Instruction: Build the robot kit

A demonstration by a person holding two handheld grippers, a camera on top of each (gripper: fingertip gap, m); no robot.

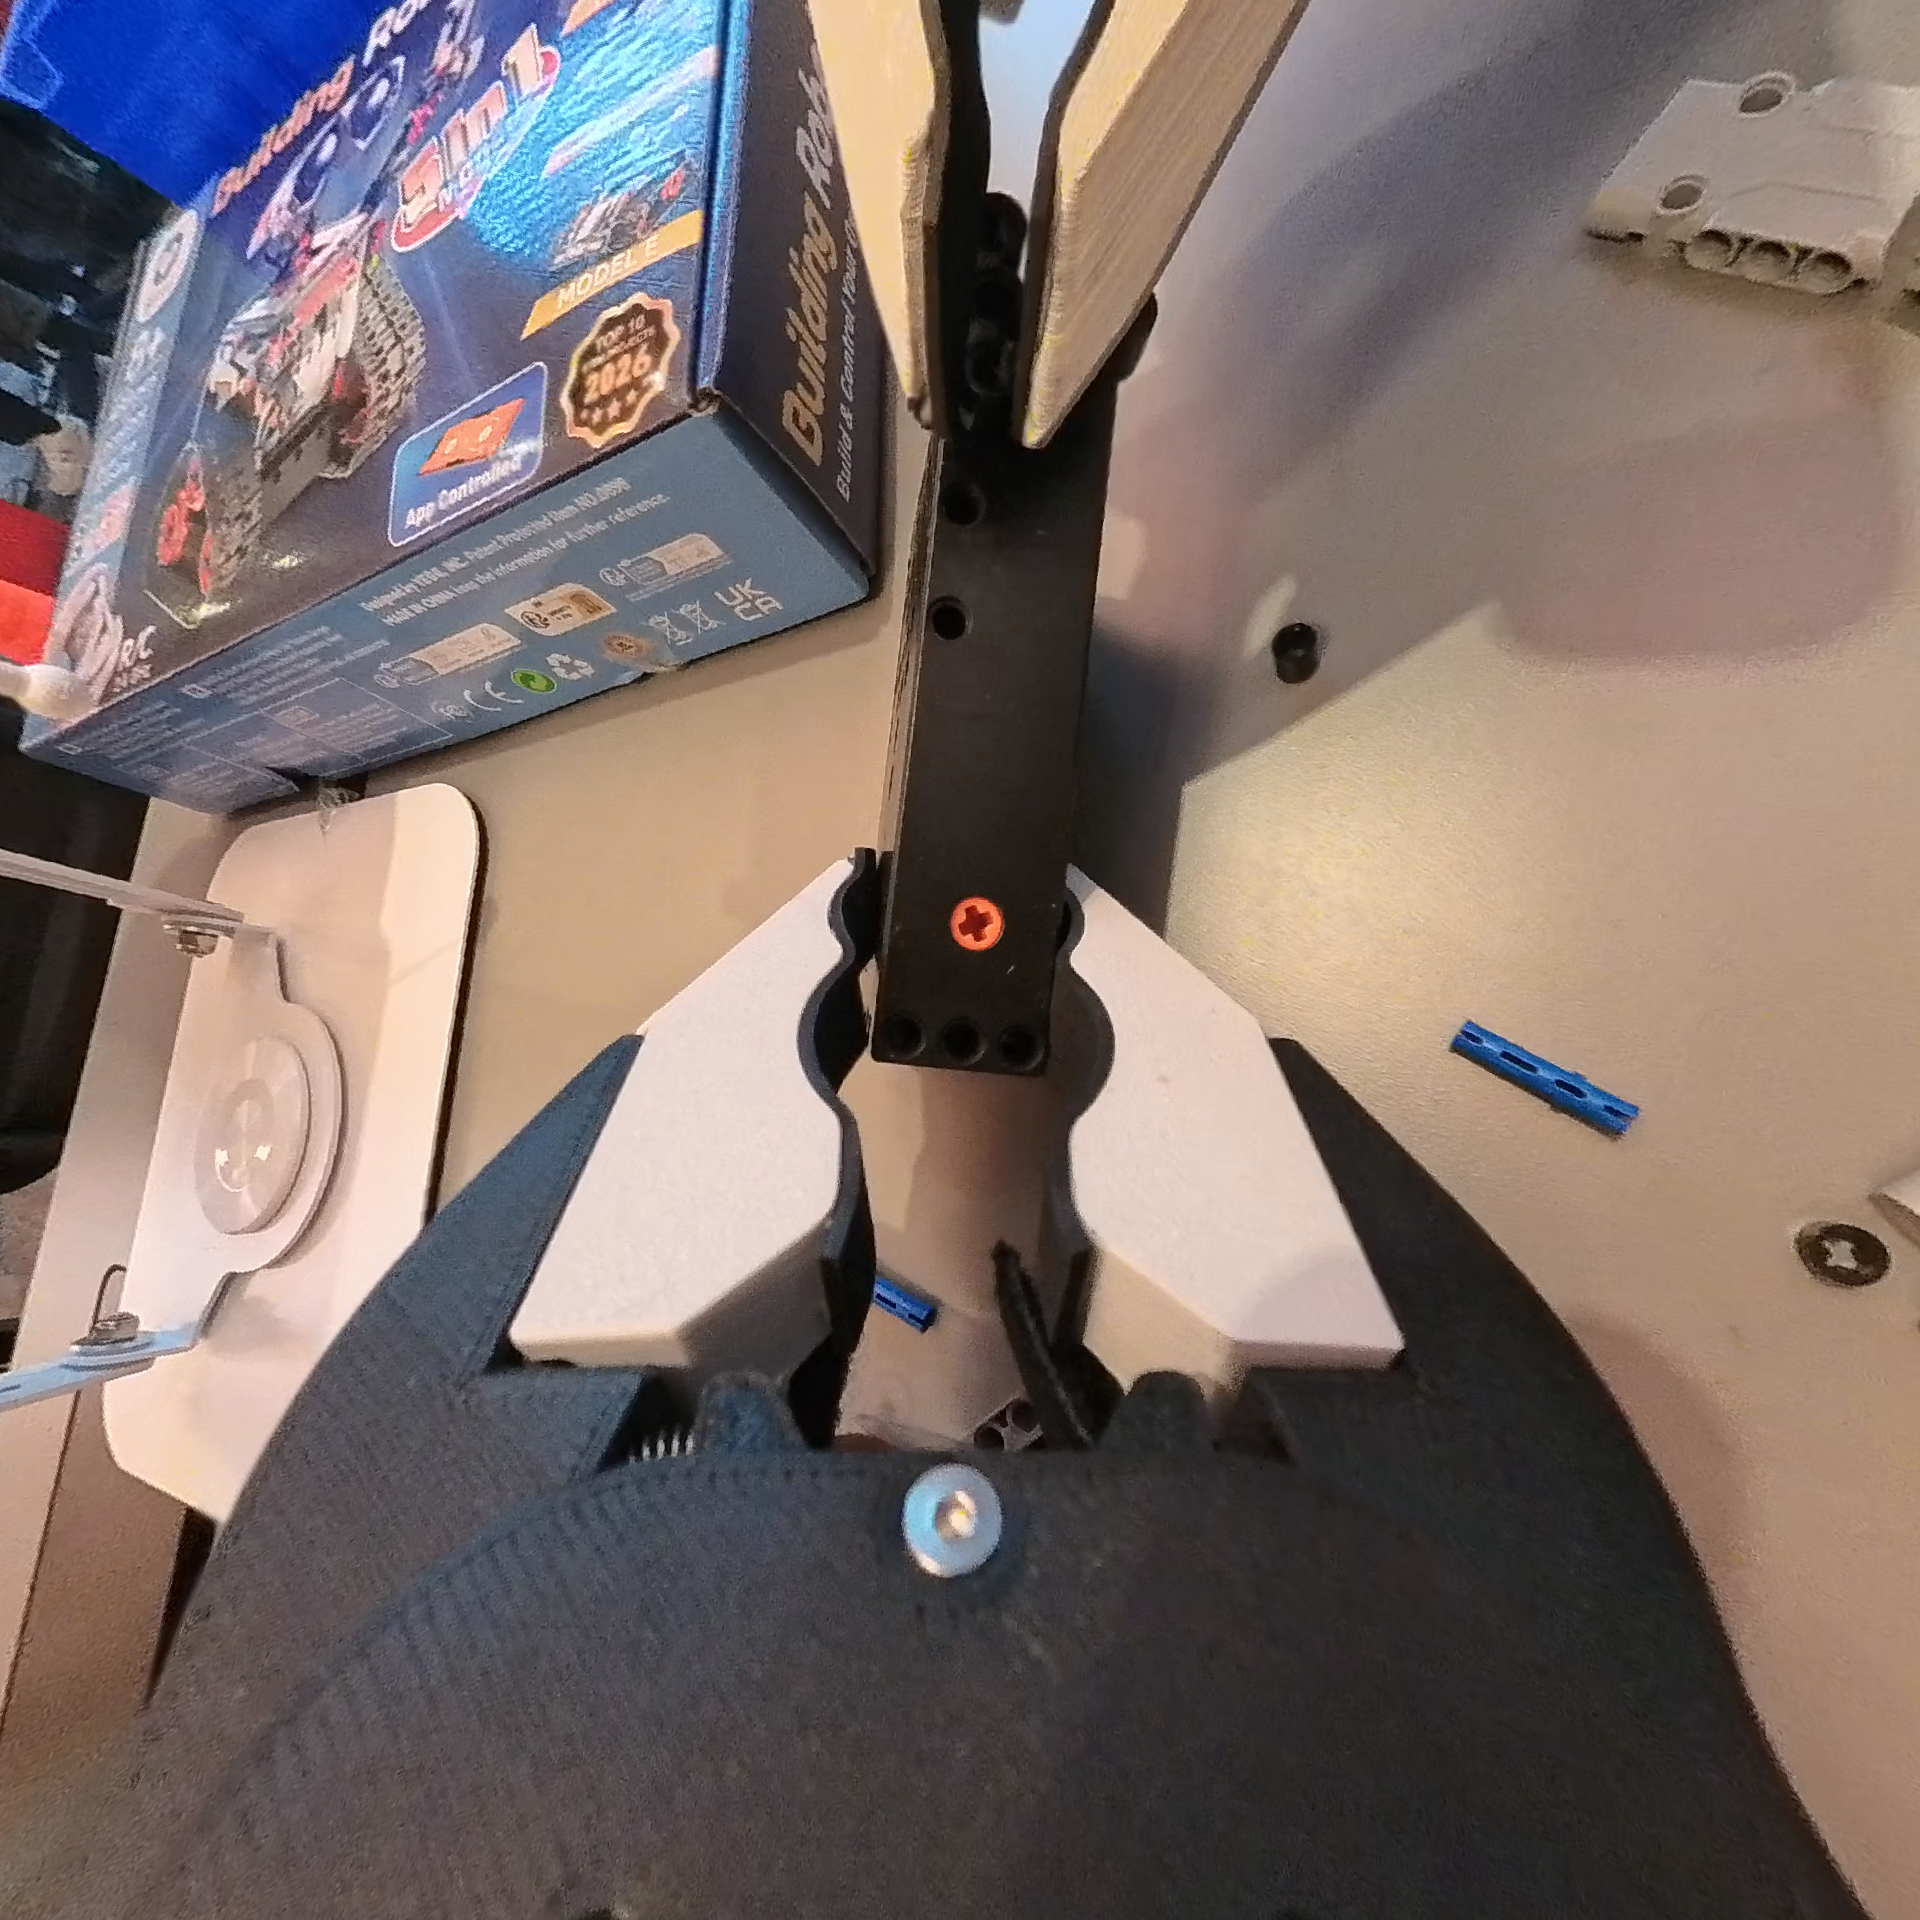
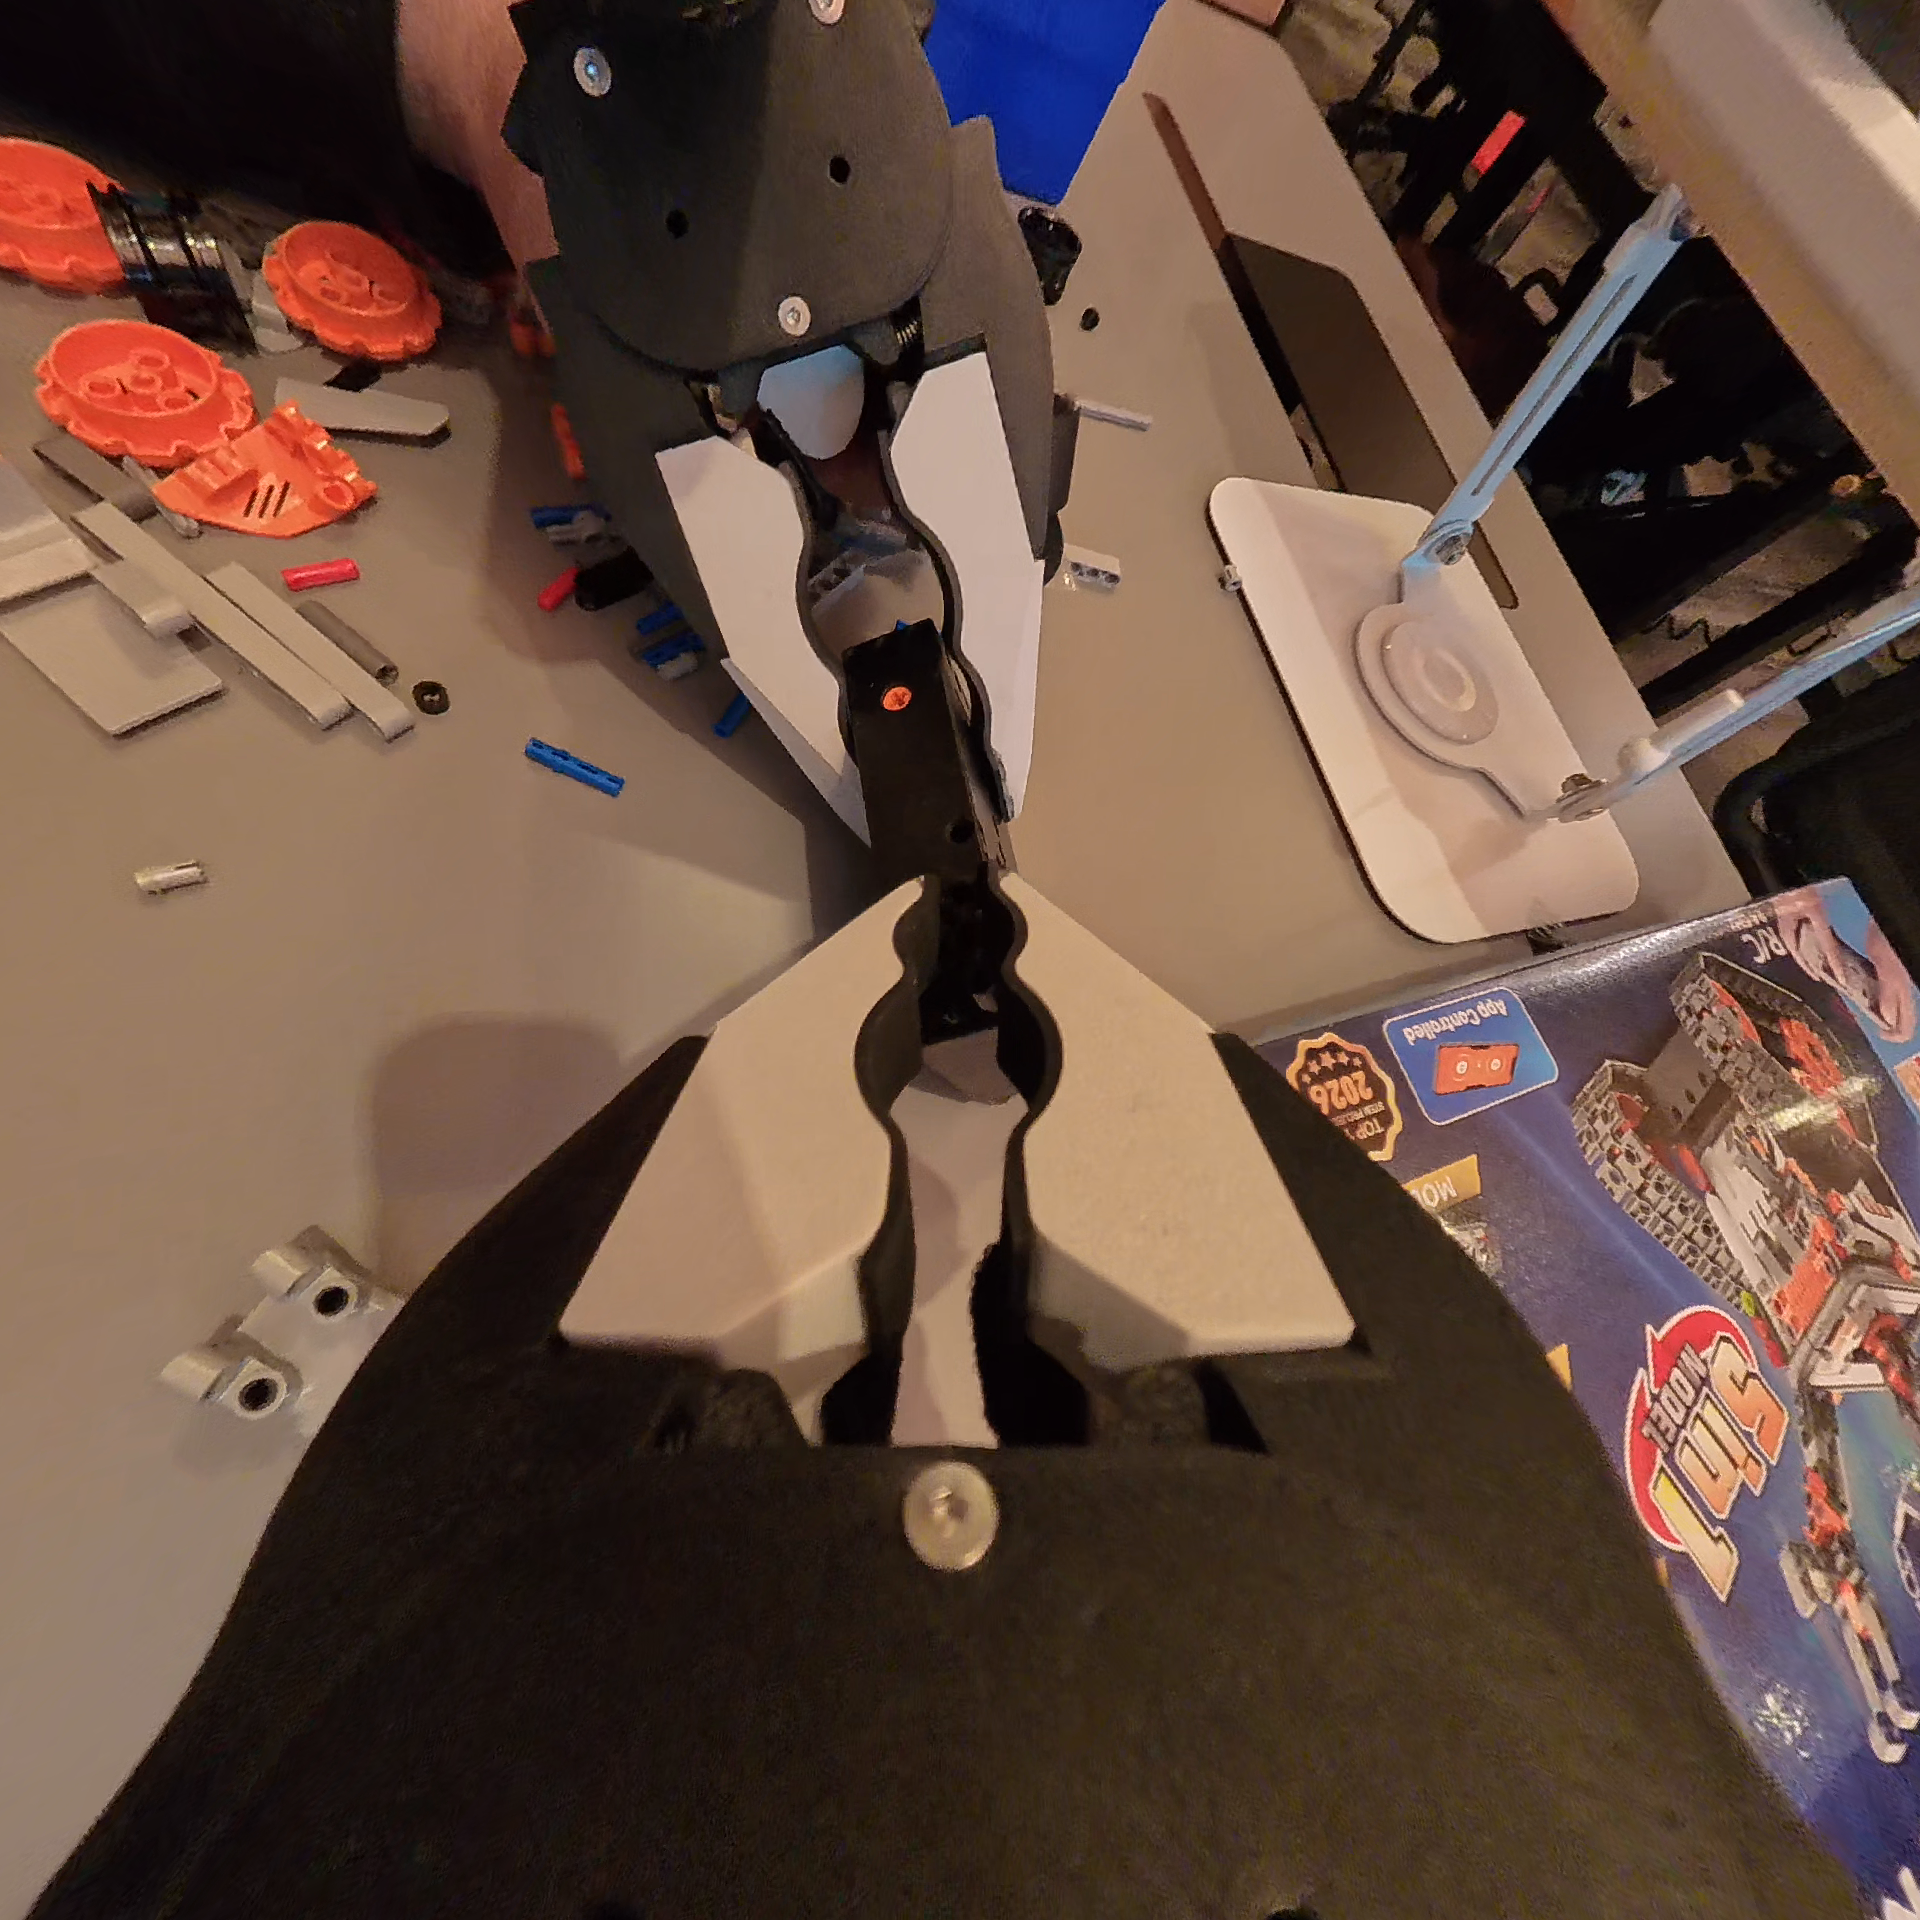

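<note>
A long black building-block unit [image 1: 987, 675] with side holes and an orange cross-shaped socket [image 1: 978, 924] is held in the air between both grippers. My left gripper [image 1: 971, 894] is shut on its near end, beside the orange socket. My right gripper [image 1: 982, 416] comes in from the opposite side and is shut on a narrower black part at the far end. In the right wrist view, my right gripper [image 2: 964, 894] clamps that end of the black unit [image 2: 914, 758], and the left gripper [image 2: 935, 810] faces it, held by a person's hand.
A blue toy box [image 1: 436, 416] [image 2: 1662, 1299] lies on the grey table [image 2: 416, 987], next to a white stand base [image 1: 312, 1091] [image 2: 1423, 707]. Loose parts lie about: orange wheels [image 2: 140, 390], grey beams [image 2: 260, 634], blue pins [image 1: 1548, 1075] [image 2: 574, 767] and grey connectors [image 1: 1756, 208] [image 2: 281, 1340]. The left gripper's tips are roughly 7 cm from the right gripper's.
</note>
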